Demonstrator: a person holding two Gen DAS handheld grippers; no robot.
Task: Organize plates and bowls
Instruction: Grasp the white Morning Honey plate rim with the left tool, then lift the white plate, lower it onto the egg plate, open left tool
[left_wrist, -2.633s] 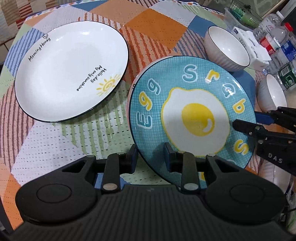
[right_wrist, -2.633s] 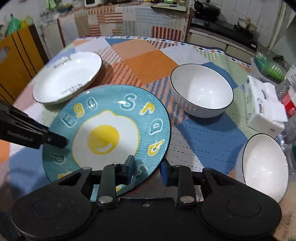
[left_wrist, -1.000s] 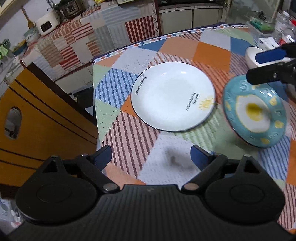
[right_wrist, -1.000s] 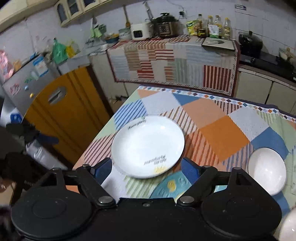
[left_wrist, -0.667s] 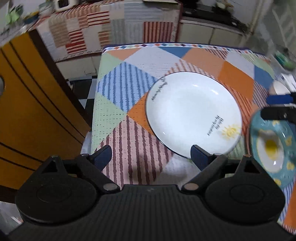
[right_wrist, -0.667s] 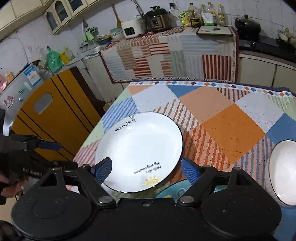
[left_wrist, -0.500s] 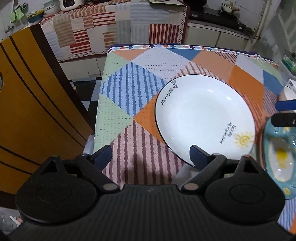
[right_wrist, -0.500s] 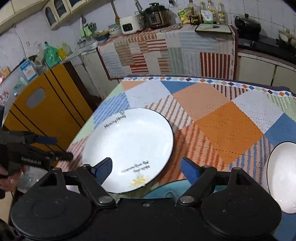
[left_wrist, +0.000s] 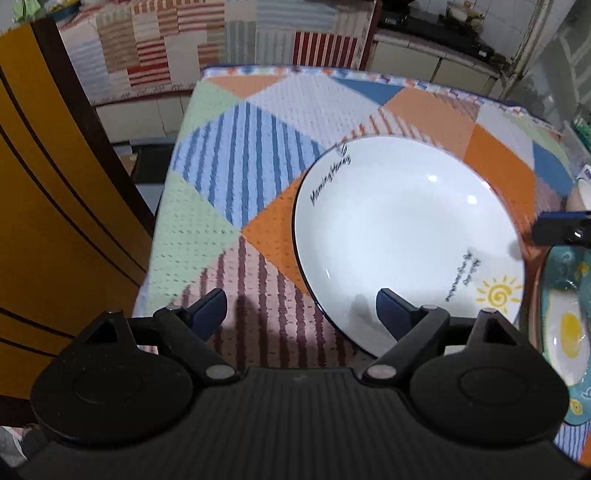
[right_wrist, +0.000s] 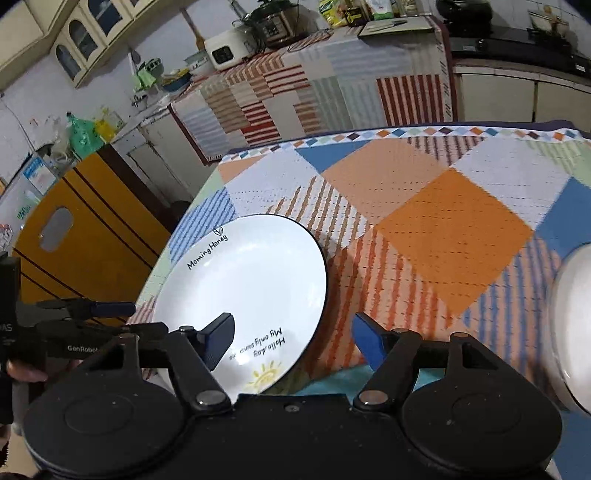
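A white plate (left_wrist: 406, 236) printed "Morning Honey" and a small sun lies on the patchwork tablecloth (left_wrist: 236, 155). My left gripper (left_wrist: 301, 314) hovers low at its near left rim, jaws wide and closing; the rim runs between the fingers and neither pad presses on it. My right gripper (right_wrist: 291, 341) is at the opposite, sun-marked rim of the white plate (right_wrist: 243, 295), also closing with the rim between its fingers, untouched. The blue egg plate (left_wrist: 565, 332) lies beside the white one, and only a sliver of the egg plate (right_wrist: 332, 380) shows under the right gripper.
A white bowl (right_wrist: 572, 325) sits at the right edge. The table's left edge drops off beside a yellow wooden cabinet (left_wrist: 55, 221). A cloth-covered counter (right_wrist: 314, 85) with appliances stands behind the table. A hand (right_wrist: 22, 369) holds the left gripper (right_wrist: 110, 317).
Both grippers have let go of the egg plate, which now rests on the table. They swung left and came down to opposite rims of the white plate, which looms larger.
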